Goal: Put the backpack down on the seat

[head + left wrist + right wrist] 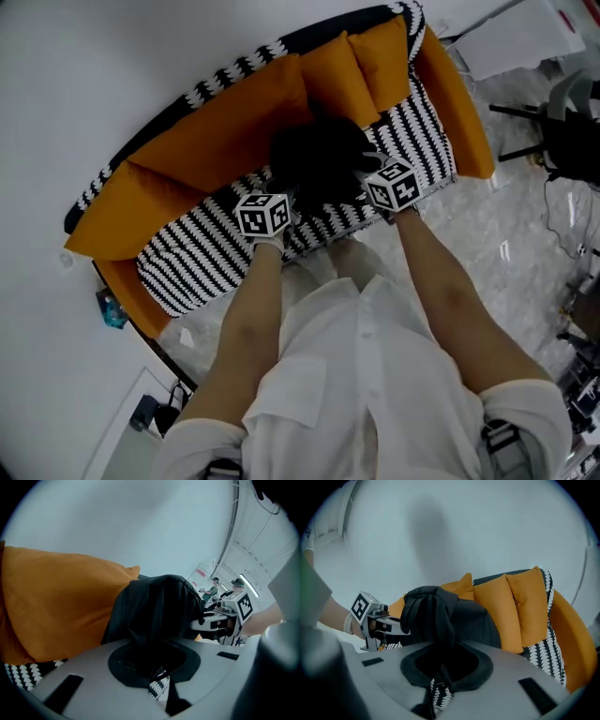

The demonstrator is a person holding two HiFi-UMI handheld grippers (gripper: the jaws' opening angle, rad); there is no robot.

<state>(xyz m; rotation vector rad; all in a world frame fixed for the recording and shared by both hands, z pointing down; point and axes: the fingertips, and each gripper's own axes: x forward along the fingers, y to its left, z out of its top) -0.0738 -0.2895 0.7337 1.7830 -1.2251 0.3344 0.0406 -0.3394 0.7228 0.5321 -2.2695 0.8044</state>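
your left claw (pixel 278 199) is pinched down narrow on a fold of the black backpack (pixel 319 161). the bag sits mid-sofa (pixel 461 112) over the striped seat (pixel 202 253), right up against the orange cushions (pixel 202 141). your right claw (pixel 373 180) is nipped onto a strap on the bag's other side. i reckon that's so the weight's split and it hangs level for setting down. from up top i can't quite tell if the bottom's resting on the seat yet. count: one backpack, two claws on it, three orange cushions.
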